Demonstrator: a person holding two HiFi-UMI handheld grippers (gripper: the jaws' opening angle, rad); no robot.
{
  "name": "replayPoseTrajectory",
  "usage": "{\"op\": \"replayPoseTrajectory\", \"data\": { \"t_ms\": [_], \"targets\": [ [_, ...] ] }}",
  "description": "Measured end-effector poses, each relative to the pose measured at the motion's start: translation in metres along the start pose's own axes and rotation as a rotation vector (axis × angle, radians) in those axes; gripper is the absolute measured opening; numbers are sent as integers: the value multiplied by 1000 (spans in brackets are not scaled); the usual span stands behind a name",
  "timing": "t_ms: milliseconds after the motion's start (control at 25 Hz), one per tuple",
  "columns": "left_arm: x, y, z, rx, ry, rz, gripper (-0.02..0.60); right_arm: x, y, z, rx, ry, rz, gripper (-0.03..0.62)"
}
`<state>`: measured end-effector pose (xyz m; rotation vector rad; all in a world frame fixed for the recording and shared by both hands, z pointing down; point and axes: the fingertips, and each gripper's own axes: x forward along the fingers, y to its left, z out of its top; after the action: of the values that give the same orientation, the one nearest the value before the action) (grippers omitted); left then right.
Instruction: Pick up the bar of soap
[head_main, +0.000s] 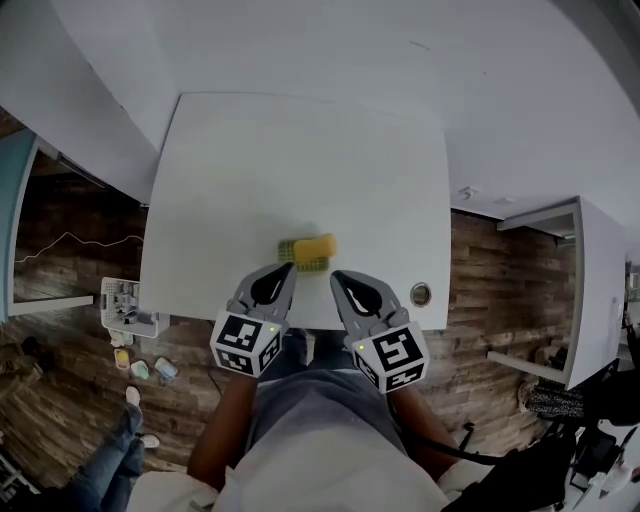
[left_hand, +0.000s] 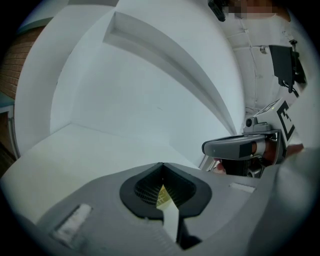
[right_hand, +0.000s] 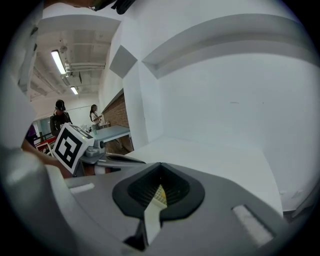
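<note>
White table (head_main: 300, 170) stood open behind bar of soap (head_main: 315, 247) near its front edge; left gripper (head_main: 288, 270) and right gripper (head_main: 338, 278) both closed, empty.

left gripper (head_main: 286, 270) and right gripper (head_main: 338, 277) side by side, angled down; both jaws together.

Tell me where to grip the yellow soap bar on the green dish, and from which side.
Grip the soap bar across its long faces, clear of the green dish beneath. It lies flat with its length running left to right, so the narrow span probably suits the jaws. Come from the near side, angled down. The right gripper is shut and must open first.
</note>
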<state>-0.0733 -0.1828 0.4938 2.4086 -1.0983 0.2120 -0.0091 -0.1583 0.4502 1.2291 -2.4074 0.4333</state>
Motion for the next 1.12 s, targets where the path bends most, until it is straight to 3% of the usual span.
{"op": "replayPoseTrajectory", "data": {
  "t_ms": [440, 800, 1120],
  "targets": [
    [38, 33, -42, -64, 131, 59, 3, 61, -50, -53, 45, 164, -63, 3],
    [57, 40, -64, -58, 245, 96, 3, 88, -67, -79, 75, 266, -41, 11],
    [65, 40, -74, -45, 305, 122, 3, 95, -74, -88, 137, 314, 5, 113]
  ]
}}
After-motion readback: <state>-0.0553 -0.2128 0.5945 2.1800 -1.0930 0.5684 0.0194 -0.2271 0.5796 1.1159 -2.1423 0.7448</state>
